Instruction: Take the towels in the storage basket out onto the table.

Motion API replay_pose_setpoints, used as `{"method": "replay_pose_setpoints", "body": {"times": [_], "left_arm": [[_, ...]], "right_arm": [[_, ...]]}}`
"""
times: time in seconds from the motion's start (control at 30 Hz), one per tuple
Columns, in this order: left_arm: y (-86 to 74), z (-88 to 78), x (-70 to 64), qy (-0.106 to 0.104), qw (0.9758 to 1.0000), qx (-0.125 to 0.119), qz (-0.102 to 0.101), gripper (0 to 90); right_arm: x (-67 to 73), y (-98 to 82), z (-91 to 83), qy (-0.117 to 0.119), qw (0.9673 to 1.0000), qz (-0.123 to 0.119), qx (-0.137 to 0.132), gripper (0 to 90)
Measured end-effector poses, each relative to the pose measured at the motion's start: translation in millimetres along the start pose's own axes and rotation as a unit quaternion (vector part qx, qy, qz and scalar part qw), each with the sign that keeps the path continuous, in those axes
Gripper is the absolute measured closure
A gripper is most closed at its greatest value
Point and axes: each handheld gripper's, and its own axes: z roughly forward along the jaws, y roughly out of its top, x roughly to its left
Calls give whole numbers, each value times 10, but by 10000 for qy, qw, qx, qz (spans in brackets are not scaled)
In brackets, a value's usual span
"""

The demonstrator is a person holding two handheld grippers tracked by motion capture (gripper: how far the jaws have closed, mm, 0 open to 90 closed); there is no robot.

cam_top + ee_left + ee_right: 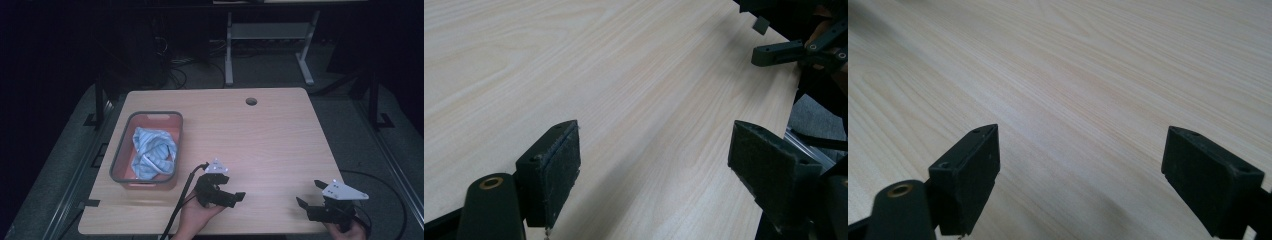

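Near the table's front edge, both grippers (jaws apart).

matt pale wood-grain table; striped cloth in plastic basket.

A dim room: grey floor, cables, and a grey desk frame behind.

Table: bare wood ahead of both my grippers, free passage. Sole obstacle: grey bin holding striped cloth, far left.
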Motion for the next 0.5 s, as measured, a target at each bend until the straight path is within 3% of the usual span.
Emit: {"method": "replay_pose_setpoints", "body": {"times": [0.5], "left_arm": [[344, -62, 44, -26, 9999, 108, 67, 195]], "right_arm": [[0, 8, -5, -34, 10000, -44, -44, 151]]}}
